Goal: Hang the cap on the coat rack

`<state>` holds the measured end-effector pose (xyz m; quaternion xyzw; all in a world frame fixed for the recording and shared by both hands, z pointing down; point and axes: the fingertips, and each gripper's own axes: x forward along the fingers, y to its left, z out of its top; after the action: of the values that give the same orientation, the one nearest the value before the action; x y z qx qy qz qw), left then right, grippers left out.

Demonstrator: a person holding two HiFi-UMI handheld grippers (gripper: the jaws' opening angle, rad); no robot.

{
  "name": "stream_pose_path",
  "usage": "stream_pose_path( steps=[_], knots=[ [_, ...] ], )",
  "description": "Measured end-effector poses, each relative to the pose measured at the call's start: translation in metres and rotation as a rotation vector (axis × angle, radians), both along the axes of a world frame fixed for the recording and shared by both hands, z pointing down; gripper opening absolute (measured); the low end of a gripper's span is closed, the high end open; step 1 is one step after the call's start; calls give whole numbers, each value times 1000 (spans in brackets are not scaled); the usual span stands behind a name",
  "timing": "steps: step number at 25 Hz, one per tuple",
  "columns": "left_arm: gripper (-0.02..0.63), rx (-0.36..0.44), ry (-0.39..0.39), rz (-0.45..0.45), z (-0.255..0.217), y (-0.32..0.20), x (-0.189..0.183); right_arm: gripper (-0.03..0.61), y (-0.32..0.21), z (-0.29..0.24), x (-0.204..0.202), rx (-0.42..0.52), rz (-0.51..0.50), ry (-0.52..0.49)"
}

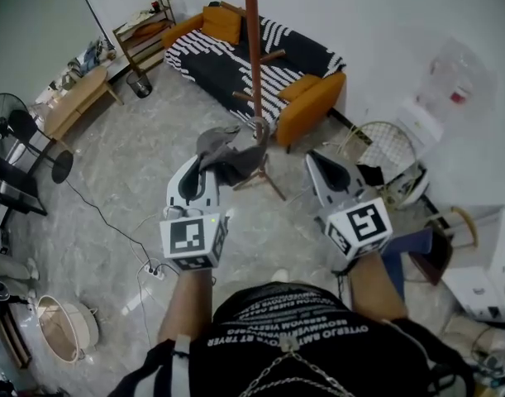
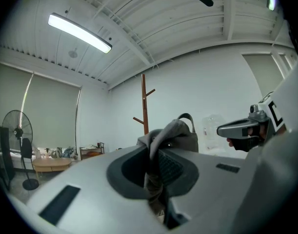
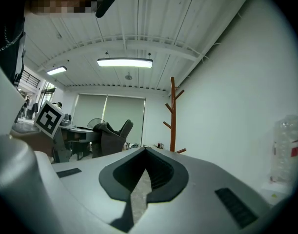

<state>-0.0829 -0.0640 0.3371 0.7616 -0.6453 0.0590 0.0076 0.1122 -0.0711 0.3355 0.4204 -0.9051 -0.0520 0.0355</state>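
A grey cap (image 1: 227, 151) hangs bunched from my left gripper (image 1: 204, 165), which is shut on its fabric. In the left gripper view the cap (image 2: 178, 133) sticks up from between the closed jaws of the left gripper (image 2: 156, 150), its strap loop on top. The brown wooden coat rack (image 1: 254, 56) stands just beyond the cap, and its pole and pegs (image 2: 144, 104) rise behind it. My right gripper (image 1: 316, 162) is held to the right of the rack's base, shut with nothing in it. The right gripper view shows the right gripper (image 3: 145, 152) with its jaw tips together and the rack (image 3: 172, 113) ahead.
A black-and-white striped sofa (image 1: 260, 56) with orange cushions stands behind the rack. A standing fan (image 1: 21, 131) and a low wooden table (image 1: 74, 102) are at the left. A cable and power strip (image 1: 153, 270) lie on the marble floor. A wire chair (image 1: 388, 151) stands at the right.
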Motion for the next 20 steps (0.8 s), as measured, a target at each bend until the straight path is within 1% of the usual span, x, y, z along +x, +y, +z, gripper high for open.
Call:
stream_pose_path(
  steps=[2, 5, 8, 13, 17, 20],
  knots=[
    [15, -6, -3, -13, 5, -7, 5, 3, -10, 4, 9, -6, -3, -4],
    [15, -22, -18, 1, 12, -13, 9, 3, -19, 10, 13, -25, -2, -12],
    [15, -28, -6, -15, 11, -17, 2, 3, -24, 12, 7, -37, -1, -18],
    [15, -61, -5, -31, 22, -35, -14, 3, -44, 24, -5, -63, -6, -16],
    [15, -66, -9, -12, 25, -64, -21, 3, -71, 27, -15, -75, 6, -16],
    [15, -69, -7, 17, 25, -87, -23, 3, -92, 23, -25, -64, 9, -15]
  ],
)
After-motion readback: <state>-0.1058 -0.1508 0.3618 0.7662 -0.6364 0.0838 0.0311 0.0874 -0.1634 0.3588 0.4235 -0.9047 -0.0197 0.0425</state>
